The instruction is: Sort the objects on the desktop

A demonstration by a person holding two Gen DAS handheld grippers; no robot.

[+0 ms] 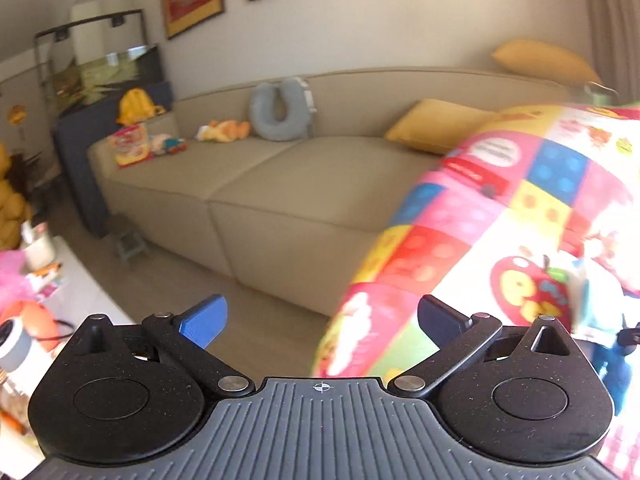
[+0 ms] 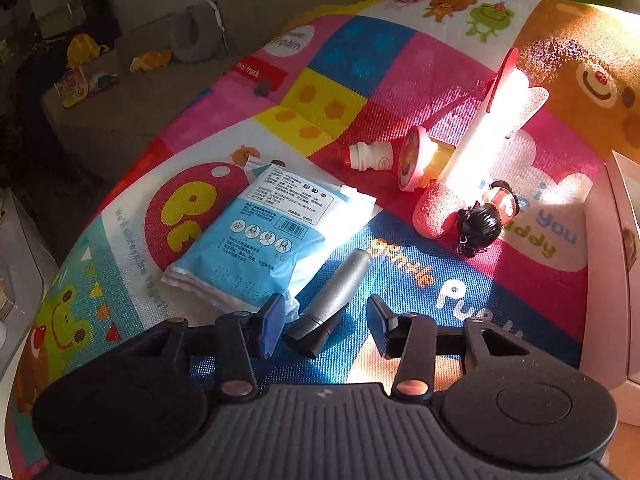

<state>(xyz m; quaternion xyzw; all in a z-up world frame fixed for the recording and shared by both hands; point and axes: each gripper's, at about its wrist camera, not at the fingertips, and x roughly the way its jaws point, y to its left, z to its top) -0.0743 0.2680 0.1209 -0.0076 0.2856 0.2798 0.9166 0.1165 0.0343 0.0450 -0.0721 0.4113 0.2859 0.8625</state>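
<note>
My right gripper hangs low over a colourful cartoon mat. A dark grey tube lies on the mat between its jaws, and the pads stand apart from it, so the gripper is open. A blue and white mask packet lies just left of the tube. Further back are a small white bottle, a round pink toy, a long white and pink stick and a black-haired doll. My left gripper is open with nothing in it, held up beside the mat's left edge.
A pink box stands at the mat's right edge. A beige sofa with yellow cushions, a grey neck pillow and small toys fills the background. A white table with an orange object sits at the left.
</note>
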